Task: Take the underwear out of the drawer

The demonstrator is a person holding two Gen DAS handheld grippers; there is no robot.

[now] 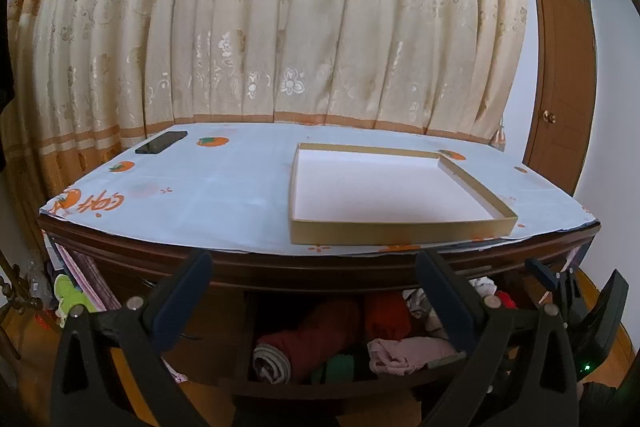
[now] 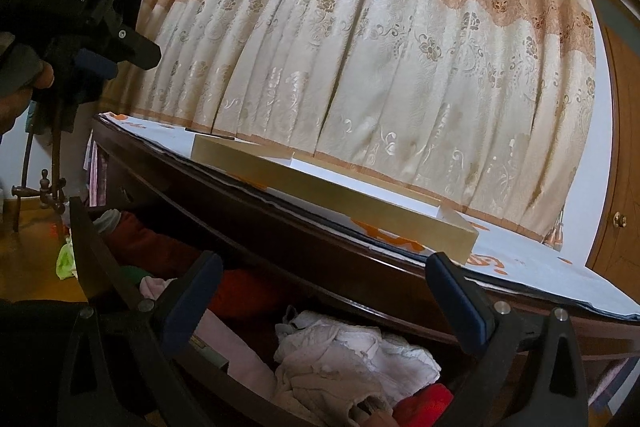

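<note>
Dark wood frames the open drawer [image 1: 240, 383], pulled out under the tabletop [image 1: 224, 195] so the clothes inside can be reached from above. In the left wrist view the left claw [image 1: 316, 303] hovers over the drawer's middle, its fingers spread wide and holding nothing, touching nothing. Between them, at 6 o'clock, lie a maroon roll [image 1: 316, 331], a grey roll [image 1: 270, 365] and a pink garment [image 1: 404, 353]; which of these is underwear I cannot tell for sure.

The right claw [image 2: 324, 287] is likewise wide open and empty. It hangs over the drawer's right part, where a crumpled white bundle [image 2: 352, 355] sits at 6 o'clock, just below and between the fingers. That bundle looks the likeliest underwear, and the claw seems placed to drop on it. A red item [image 2: 424, 403] lies just beside it at 5 o'clock. The soft cloth should bunch easily under a pinch, though neighbours may lift with it.

Farther off, a shallow gold-sided tray [image 1: 404, 231] rests empty near the tabletop's front edge at 1 o'clock in the left view, probably set there to receive what comes out. A phone [image 1: 162, 142] lies at 11 o'clock near the back. Beyond hangs a curtain [image 1: 280, 27], and a door [image 1: 560, 75] stands at 3 o'clock.
</note>
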